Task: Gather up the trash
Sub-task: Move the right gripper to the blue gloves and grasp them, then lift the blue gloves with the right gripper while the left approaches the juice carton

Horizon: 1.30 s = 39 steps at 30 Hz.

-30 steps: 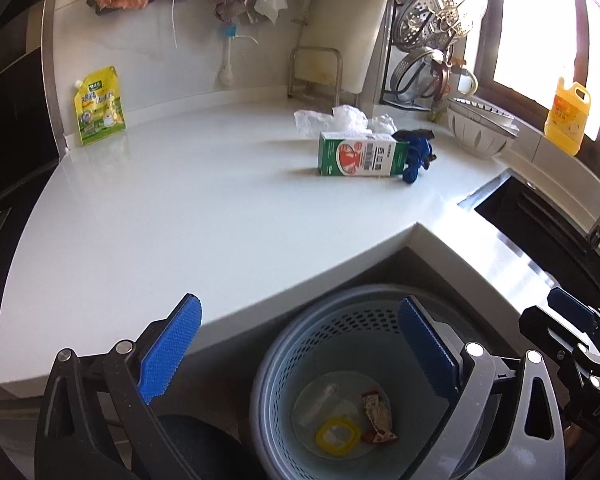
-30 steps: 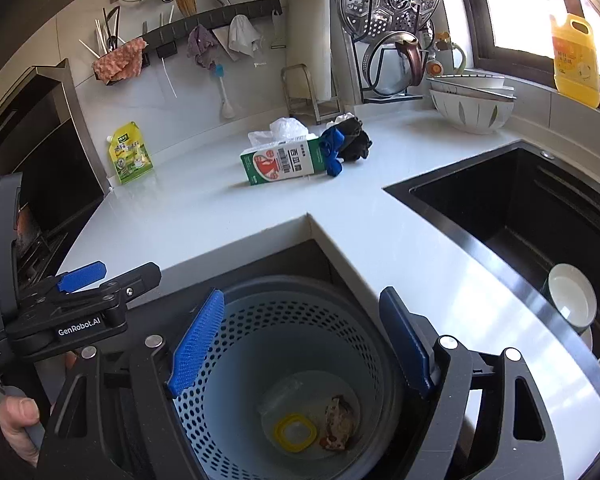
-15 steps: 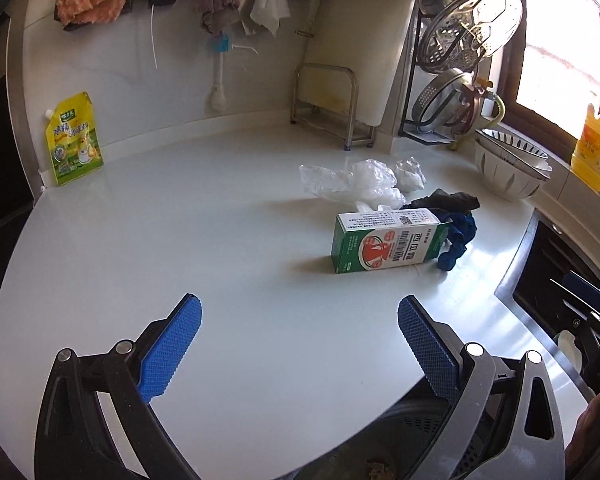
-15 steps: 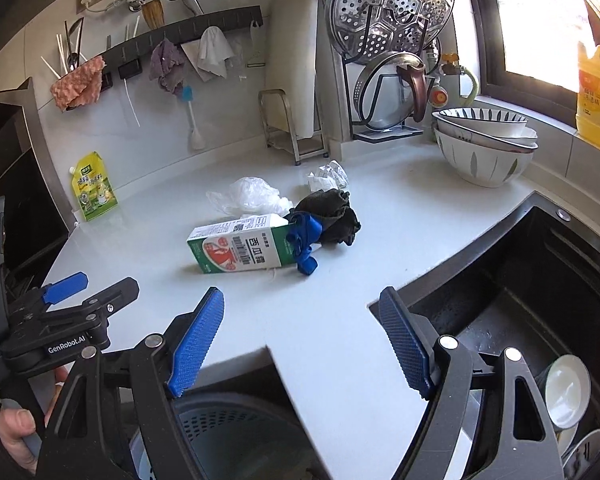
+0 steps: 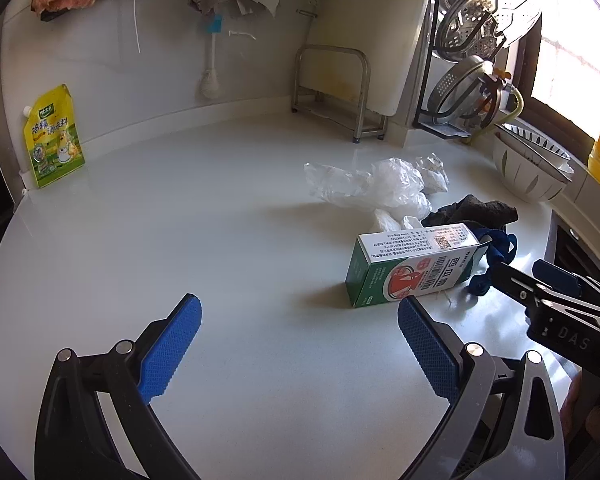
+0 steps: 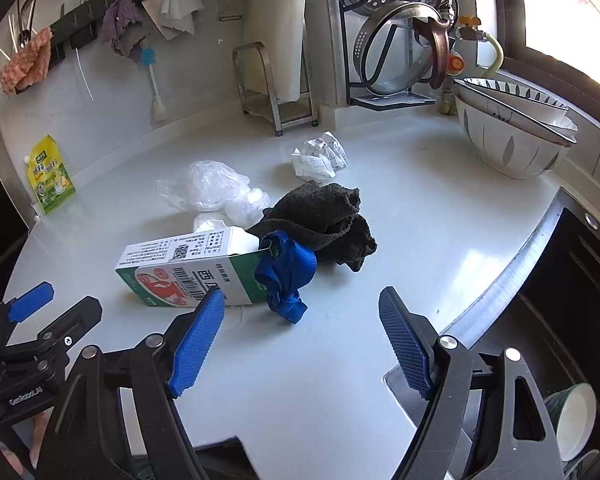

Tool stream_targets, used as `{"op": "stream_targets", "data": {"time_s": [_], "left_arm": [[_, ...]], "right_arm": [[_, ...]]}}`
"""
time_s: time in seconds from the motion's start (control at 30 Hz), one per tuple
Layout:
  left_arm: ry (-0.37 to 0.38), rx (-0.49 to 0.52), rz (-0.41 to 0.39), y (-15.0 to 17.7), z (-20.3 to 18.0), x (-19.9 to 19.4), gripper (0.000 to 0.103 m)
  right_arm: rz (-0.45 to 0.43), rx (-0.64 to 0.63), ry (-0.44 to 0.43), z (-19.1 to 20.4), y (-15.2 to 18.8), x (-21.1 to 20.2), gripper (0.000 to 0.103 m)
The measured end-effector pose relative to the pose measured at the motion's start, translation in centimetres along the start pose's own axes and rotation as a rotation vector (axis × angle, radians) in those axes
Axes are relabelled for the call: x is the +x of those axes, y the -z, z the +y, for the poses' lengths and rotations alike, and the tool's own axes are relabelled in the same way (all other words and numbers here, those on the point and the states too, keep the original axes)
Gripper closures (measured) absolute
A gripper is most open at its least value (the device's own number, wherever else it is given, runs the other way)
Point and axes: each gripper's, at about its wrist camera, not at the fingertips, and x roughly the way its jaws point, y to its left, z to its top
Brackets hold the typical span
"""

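both my left gripper [image 5: 298, 346] and right gripper [image 6: 302, 338] gape empty; green-and-white carton [image 6: 188, 272], clear plastic bag [image 6: 210, 188], crumpled paper [image 6: 320, 156] still uncollected.

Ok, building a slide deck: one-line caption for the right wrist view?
Open right tongs above white counter, facing green carton, blue ribbon, black sock.

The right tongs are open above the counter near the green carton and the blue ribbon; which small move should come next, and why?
Probably ease the right tongs forward and down onto the blue ribbon. It lies nearest, directly ahead of the open jaws, against the green carton. Both tongs hold nothing.
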Motion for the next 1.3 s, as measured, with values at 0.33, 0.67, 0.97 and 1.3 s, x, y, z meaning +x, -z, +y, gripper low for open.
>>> {"op": "stream_targets", "data": {"time_s": [0.33, 0.67, 0.97, 1.3], "left_arm": [[0.016, 0.03, 0.006, -0.8, -0.3, 1.0, 0.006], [0.09, 0.081, 0.016, -1.8, -1.6, 1.7, 0.006], [0.117, 0.134, 0.029, -1.6, -2.8, 2.2, 0.006], [0.144, 0.147, 0.028, -0.7, -3.8, 1.3, 0.006]], "right_arm": [[0.028, -0.02, 0.005, 0.3, -0.5, 2.2, 0.065], [-0.015, 0.014, -0.047, -0.5, 0.1, -0.3, 0.084], [-0.072, 0.112, -0.079, -4.0, 0.5, -3.6, 0.084], [-0.116, 0.182, -0.108, -6.5, 1.6, -5.8, 0.084]]}}
